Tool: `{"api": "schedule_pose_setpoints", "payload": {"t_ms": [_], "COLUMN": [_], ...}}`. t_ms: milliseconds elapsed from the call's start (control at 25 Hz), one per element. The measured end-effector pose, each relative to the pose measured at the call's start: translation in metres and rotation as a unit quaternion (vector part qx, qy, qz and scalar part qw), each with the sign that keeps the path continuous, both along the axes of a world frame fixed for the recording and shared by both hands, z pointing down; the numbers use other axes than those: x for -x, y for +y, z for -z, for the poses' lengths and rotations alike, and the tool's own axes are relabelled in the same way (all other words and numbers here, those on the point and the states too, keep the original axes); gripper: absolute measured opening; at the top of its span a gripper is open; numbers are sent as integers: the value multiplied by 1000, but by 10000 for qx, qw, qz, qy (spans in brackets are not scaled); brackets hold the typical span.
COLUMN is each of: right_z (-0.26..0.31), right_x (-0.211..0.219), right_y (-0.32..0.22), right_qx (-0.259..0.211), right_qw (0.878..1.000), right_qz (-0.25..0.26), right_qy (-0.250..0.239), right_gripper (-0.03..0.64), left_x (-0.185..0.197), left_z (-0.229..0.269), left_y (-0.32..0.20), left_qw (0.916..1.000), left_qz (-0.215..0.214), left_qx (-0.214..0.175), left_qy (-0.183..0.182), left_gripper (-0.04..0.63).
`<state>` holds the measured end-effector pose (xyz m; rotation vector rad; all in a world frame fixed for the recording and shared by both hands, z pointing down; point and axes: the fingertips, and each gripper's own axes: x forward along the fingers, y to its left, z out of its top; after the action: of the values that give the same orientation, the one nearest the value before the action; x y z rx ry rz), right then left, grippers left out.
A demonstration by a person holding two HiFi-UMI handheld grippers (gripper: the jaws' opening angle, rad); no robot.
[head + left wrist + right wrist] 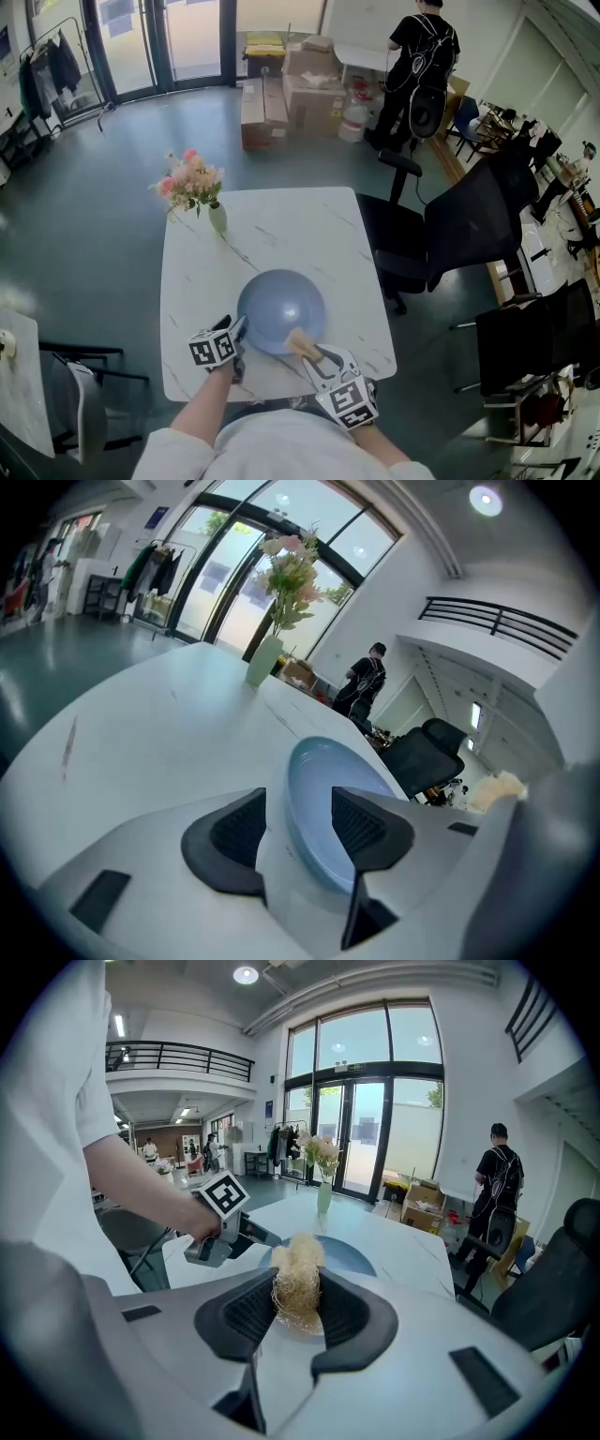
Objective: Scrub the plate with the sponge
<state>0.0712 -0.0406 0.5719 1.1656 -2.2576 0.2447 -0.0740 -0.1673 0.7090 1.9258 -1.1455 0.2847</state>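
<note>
The left gripper [238,330] has its jaws apart with the rim of the plate [280,309] standing between them, so the plate blocks any push straight ahead. To its outer side the top of the table [281,234] lies bare. Just to its right, the right gripper [303,345], clamped on the sponge [299,339], sits at the plate's near edge, leaving only a narrow gap between the two tools. Beyond the plate, ahead of both, open tabletop runs to the vase of flowers [216,216] near the far left corner. Right of the right gripper, past the table edge, stands a black office chair [450,230].
</note>
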Motion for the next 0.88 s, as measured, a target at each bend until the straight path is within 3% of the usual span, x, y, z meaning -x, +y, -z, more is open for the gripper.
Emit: {"api": "schedule_pose_setpoints", "payload": {"t_ms": [280, 520, 880], "right_z": [1, 10, 16], "right_x": [2, -3, -12], "right_y": [-7, -14, -14], "right_qx": [-73, -224, -333], "right_qw": [9998, 9990, 9980], "right_qz": [-164, -349, -474], "right_qy": [-111, -195, -268], "right_gripper": [123, 123, 123], "left_x": [9, 0, -21], "left_z": [50, 114, 175], "left_y": [16, 28, 53], "left_qw": [9945, 9755, 9485], "left_qz": [-438, -1079, -1560], "left_qx": [-952, -1914, -2756], "left_qy": [89, 75, 63], "left_gripper": [212, 210, 210]}}
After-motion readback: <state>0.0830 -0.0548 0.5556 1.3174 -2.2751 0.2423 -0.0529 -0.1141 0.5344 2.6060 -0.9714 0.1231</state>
